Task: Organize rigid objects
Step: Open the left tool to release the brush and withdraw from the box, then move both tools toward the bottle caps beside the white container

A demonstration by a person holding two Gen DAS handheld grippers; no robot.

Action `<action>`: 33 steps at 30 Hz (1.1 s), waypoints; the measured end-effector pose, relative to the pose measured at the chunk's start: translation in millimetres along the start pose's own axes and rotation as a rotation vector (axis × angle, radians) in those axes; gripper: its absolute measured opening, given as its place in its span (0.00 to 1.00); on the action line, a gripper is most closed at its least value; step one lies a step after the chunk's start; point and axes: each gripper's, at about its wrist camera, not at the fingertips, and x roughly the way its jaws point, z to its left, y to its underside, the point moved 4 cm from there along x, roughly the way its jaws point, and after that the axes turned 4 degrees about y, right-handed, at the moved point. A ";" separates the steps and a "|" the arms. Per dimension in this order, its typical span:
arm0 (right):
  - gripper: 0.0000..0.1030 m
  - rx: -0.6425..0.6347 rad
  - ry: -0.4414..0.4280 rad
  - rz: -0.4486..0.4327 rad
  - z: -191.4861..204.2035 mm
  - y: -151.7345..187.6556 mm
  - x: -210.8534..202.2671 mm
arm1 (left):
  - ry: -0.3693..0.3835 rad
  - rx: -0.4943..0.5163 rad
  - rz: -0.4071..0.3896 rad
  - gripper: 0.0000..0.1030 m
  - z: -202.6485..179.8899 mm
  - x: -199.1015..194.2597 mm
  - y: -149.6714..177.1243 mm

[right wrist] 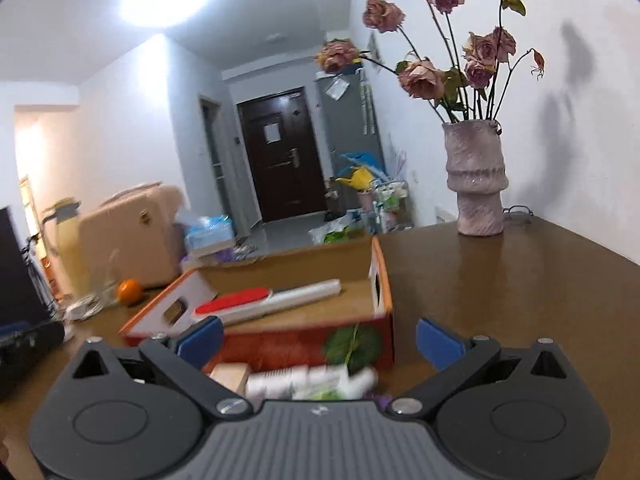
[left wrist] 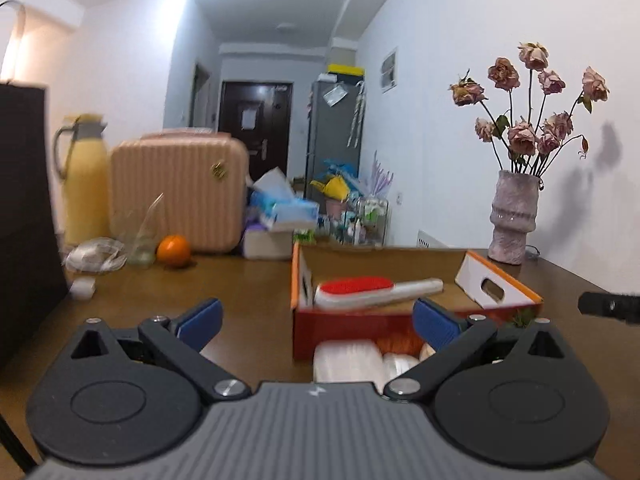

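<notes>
An open orange cardboard box (left wrist: 360,326) stands on the brown table, and a red-and-white lint brush (left wrist: 376,290) lies inside it. In the right wrist view the box (right wrist: 304,346) and brush (right wrist: 266,300) show again. Small white containers (left wrist: 348,360) lie on the table in front of the box; white tubes and a wooden block (right wrist: 308,382) lie there too. My left gripper (left wrist: 318,320) is open and empty, above those containers. My right gripper (right wrist: 320,338) is open and empty, just before the box.
A vase of dried roses (right wrist: 476,176) stands at the back right by the wall. An orange (left wrist: 173,251), a pink case (left wrist: 180,192), a yellow jug (left wrist: 82,176) and tissue boxes (left wrist: 276,208) sit at the back left. A dark object (left wrist: 24,216) stands at far left.
</notes>
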 end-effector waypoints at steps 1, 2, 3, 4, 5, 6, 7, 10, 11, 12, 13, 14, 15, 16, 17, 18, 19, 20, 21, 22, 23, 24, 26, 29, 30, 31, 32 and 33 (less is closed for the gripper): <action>1.00 -0.026 0.016 -0.005 2.4 6.9 -10.6 | -0.003 0.002 0.010 1.00 0.8 -12.1 6.0; 1.00 -0.051 0.033 -0.006 5.0 13.7 -20.8 | -0.009 0.008 0.013 1.00 1.2 -24.3 12.5; 1.00 -0.072 0.049 -0.001 7.3 20.8 -30.8 | -0.012 0.017 0.012 1.00 0.4 -35.8 18.2; 1.00 -0.089 0.057 0.000 10.2 28.0 -42.0 | -0.011 0.022 0.005 1.00 -0.4 -49.7 25.0; 1.00 -0.099 0.055 -0.005 13.1 34.5 -53.3 | -0.006 0.028 0.002 1.00 -0.6 -62.8 31.9; 1.00 -0.110 0.047 -0.008 15.8 40.6 -64.7 | -0.013 0.030 0.007 1.00 -0.6 -73.7 37.7; 1.00 -0.120 0.043 -0.011 18.7 47.2 -76.9 | -0.029 0.021 0.011 1.00 0.5 -85.4 44.1; 1.00 -0.125 0.049 -0.039 24.5 64.2 -113.4 | -0.031 -0.009 0.022 1.00 2.0 -113.0 58.6; 1.00 -0.126 0.045 -0.042 26.6 70.3 -124.5 | -0.033 -0.013 0.030 1.00 1.8 -119.1 63.0; 1.00 -0.122 0.044 -0.043 26.7 74.7 -133.6 | -0.042 -0.016 0.045 1.00 1.9 -122.0 65.9; 1.00 -0.112 0.040 -0.044 27.7 81.1 -142.9 | -0.055 -0.018 0.063 1.00 1.0 -123.0 68.1; 1.00 -0.095 0.038 -0.044 27.1 85.1 -149.9 | -0.057 -0.020 0.067 1.00 -0.9 -122.8 68.6; 1.00 -0.079 0.037 -0.043 27.0 89.5 -154.6 | -0.049 -0.020 0.063 1.00 -2.9 -122.2 68.4; 1.00 -0.065 0.035 -0.037 26.7 93.1 -157.9 | -0.042 -0.017 0.063 1.00 -4.4 -120.4 68.7; 1.00 -0.061 0.030 -0.029 27.2 96.1 -159.8 | -0.042 -0.012 0.069 1.00 -5.8 -117.3 68.8; 1.00 -0.072 0.029 -0.022 28.4 98.5 -160.1 | -0.046 -0.009 0.073 1.00 -6.6 -113.9 69.1; 1.00 -0.093 0.033 -0.016 30.0 99.9 -158.9 | -0.052 -0.007 0.078 1.00 -7.1 -110.0 70.0; 1.00 -0.115 0.042 -0.013 31.5 101.5 -157.2 | -0.055 -0.003 0.090 1.00 -7.3 -105.3 71.3; 1.00 -0.134 0.053 -0.014 32.4 102.5 -154.9 | -0.056 0.001 0.101 1.00 -8.0 -99.8 71.9; 1.00 -0.144 0.060 -0.016 32.7 102.9 -151.4 | -0.058 0.004 0.110 1.00 -8.5 -94.3 72.6; 1.00 -0.145 0.057 -0.011 32.1 102.9 -147.0 | -0.065 0.009 0.120 1.00 -9.1 -88.6 73.0; 1.00 -0.143 0.052 -0.005 31.2 103.3 -143.4 | -0.074 0.012 0.128 1.00 -9.8 -82.3 72.9; 1.00 -0.136 0.047 0.007 28.0 101.2 -131.7 | -0.080 0.021 0.140 1.00 -11.9 -69.5 71.7; 0.99 -0.151 0.054 0.030 23.2 94.0 -111.8 | -0.078 0.046 0.159 1.00 -18.2 -45.6 67.1; 0.97 -0.158 0.051 0.041 21.1 89.7 -103.8 | -0.075 0.052 0.162 1.00 -20.7 -37.1 65.8; 0.95 -0.159 0.049 0.048 18.6 84.9 -95.9 | -0.072 0.059 0.167 1.00 -22.9 -27.7 63.4; 0.93 -0.159 0.049 0.054 16.3 79.6 -87.3 | -0.068 0.064 0.171 1.00 -24.9 -18.1 60.4; 0.90 -0.161 0.050 0.062 15.1 74.6 -79.3 | -0.062 0.068 0.168 1.00 -26.9 -9.3 58.0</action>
